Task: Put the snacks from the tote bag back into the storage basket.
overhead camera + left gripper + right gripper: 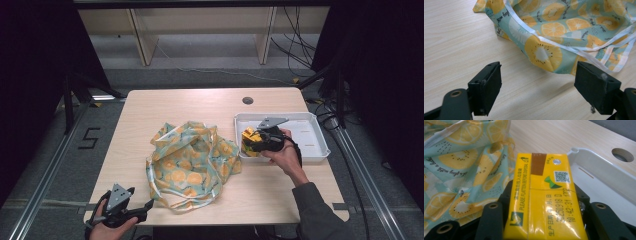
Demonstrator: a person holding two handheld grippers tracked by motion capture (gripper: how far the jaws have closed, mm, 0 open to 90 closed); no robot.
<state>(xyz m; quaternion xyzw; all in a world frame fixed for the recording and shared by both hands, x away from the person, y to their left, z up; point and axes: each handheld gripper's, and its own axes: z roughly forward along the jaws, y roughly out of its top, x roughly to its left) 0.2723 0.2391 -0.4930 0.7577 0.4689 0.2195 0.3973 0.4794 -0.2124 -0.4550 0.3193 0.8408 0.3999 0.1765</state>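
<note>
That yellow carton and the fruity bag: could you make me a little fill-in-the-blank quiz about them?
1. The right gripper is shut on a ____ carton.
2. The carton is held at the left end of a white ____.
3. The cloth bag is printed with ____ slices.
4. The left gripper stands ____.

Missing words: yellow; tray; fruit; open
</note>
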